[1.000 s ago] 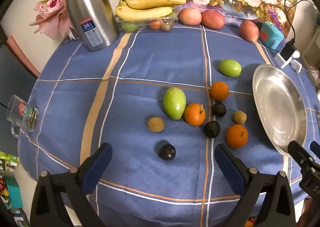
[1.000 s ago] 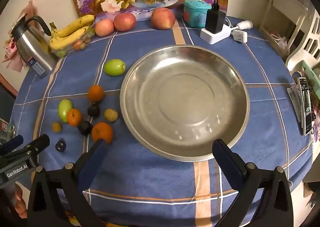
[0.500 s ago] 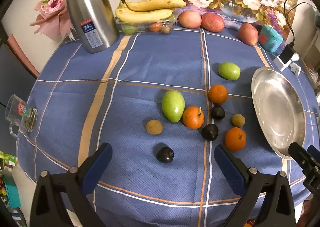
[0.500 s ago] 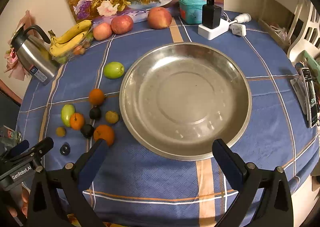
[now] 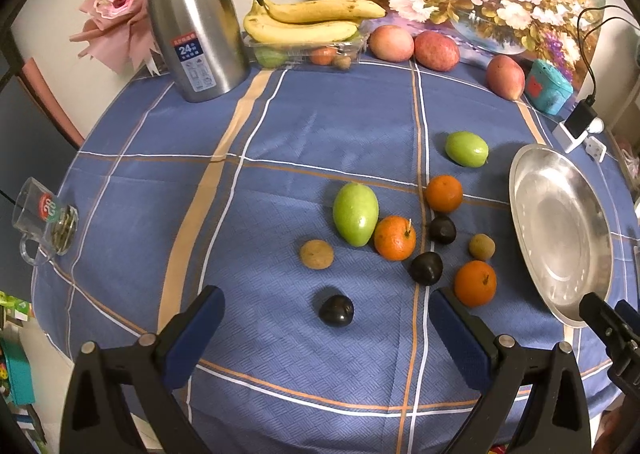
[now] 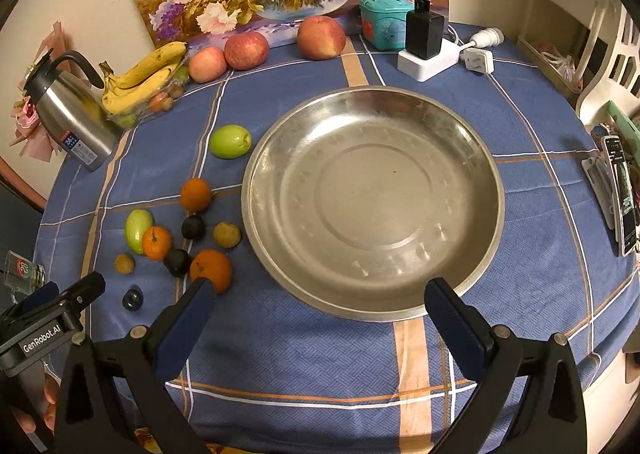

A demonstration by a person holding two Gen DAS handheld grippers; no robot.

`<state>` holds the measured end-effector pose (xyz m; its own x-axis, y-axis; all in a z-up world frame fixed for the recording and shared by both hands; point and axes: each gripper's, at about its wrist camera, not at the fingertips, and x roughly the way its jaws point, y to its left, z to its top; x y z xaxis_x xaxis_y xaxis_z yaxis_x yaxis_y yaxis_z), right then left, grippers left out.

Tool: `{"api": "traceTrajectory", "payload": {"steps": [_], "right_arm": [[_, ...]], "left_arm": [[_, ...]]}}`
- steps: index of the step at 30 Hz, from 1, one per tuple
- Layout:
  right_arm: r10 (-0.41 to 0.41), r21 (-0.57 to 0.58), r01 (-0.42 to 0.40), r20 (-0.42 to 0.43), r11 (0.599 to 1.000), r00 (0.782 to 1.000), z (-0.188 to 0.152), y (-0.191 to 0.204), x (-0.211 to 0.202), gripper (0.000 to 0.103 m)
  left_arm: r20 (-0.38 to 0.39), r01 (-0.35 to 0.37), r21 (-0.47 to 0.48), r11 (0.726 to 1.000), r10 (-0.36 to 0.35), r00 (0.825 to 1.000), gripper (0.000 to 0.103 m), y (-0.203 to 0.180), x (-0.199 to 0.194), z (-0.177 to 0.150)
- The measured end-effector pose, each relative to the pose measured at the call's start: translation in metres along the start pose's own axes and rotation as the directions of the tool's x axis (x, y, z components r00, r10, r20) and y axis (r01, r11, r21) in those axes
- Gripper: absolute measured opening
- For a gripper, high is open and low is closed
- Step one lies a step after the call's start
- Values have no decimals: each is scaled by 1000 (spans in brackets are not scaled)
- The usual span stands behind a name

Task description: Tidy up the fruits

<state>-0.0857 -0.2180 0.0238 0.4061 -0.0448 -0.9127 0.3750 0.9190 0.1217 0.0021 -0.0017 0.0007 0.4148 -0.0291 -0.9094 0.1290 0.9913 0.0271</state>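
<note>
On the blue checked tabletop (image 5: 320,126), both tools hang wide apart and empty while the fruit waits outside the steel plate (image 6: 280,158).

Over the last second the left tool (image 5: 326,318) has drifted a little forward, so the near dark plum (image 5: 336,310) now sits roughly between its spread fingers, though not yet touched; the right tool (image 6: 316,308) has eased back slightly from the plate, its jaws likewise parted with nothing in them. Nothing has been lifted: three oranges, among them the nearest orange (image 5: 475,283), the long green fruit (image 5: 355,213) and the small brown fruit (image 5: 316,253) lie clustered just left of the plate, which is empty. Judging from this, sorting has not begun, and the plum looks the likely first pick.
</note>
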Motion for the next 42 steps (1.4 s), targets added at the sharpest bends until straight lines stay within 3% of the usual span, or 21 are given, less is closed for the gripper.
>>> {"api": "traceTrajectory", "payload": {"steps": [42], "right_arm": [[4,4,-4,1,1000,1000,0,1,3,103]], "left_arm": [[0,-3,5,1000,3,1000,103,-1,1,0]]}}
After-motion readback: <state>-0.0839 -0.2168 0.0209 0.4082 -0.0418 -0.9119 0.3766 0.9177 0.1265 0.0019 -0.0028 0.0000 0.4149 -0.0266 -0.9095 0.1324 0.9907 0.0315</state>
